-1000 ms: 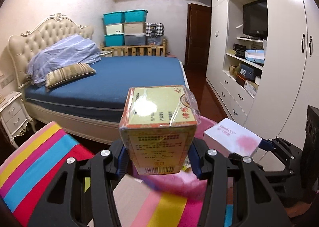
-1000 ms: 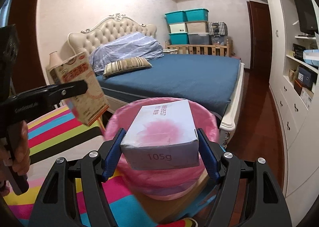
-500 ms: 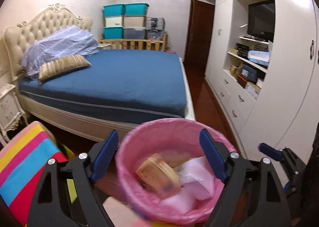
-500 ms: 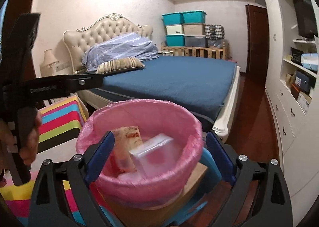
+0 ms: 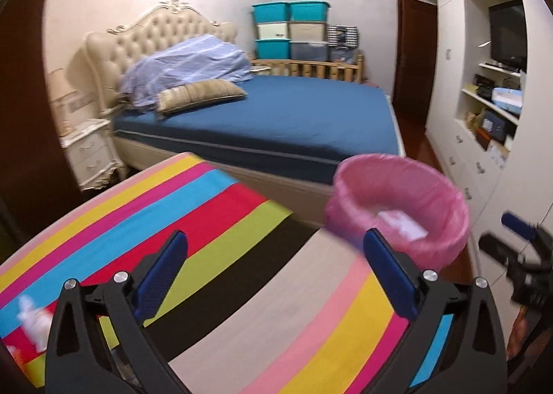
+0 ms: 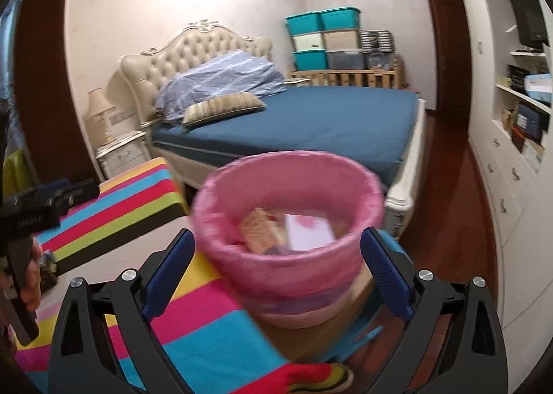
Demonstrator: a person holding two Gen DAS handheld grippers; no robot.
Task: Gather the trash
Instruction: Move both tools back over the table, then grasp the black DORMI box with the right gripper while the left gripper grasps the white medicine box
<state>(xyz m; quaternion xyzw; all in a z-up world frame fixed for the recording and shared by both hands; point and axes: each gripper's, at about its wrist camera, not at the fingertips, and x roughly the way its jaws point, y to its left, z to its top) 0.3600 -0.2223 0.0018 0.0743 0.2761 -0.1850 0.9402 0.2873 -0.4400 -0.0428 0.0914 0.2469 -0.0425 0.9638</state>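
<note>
Left hand-held gripper (image 5: pixel 273 276), left wrist view: jaws spread wide and opening further, nothing between the blue pads (image 5: pixel 162 276). It points down over the striped cloth (image 5: pixel 193 221) covering the tabletop, away from the bin. Judgement: it is empty because its load is already delivered, and it faces the cloth to find the next piece. A small white and pink scrap (image 5: pixel 33 321) lies on the cloth at the lower left edge; it is too blurred to identify, but it is a likely candidate for collection. The pink-lined bin (image 5: pixel 397 210) stands to the right, beyond the cloth's edge and in front of the bed (image 5: pixel 276 117). A pale box (image 5: pixel 402 224) shows inside it. The other hand-held gripper's tip is visible at the far right edge.

Right hand-held gripper (image 6: pixel 276 273), right wrist view: jaws likewise wide and opening, nothing between them. The bin (image 6: pixel 287 221) sits directly ahead and below the pads, which flank it without touching. Inside lie a yellow-orange carton (image 6: pixel 262 228) and a white box with a pink patch (image 6: pixel 309 230), side by side. Judgement: this gripper hangs over the bin mouth so that a released item falls inside. The bin rests on a brown box-like support (image 6: pixel 349 311) beside the tabletop, apparently raised to cloth level for easy reach. The left hand-held gripper, in a person's hand (image 6: pixel 29 276), appears at the left edge.
</note>
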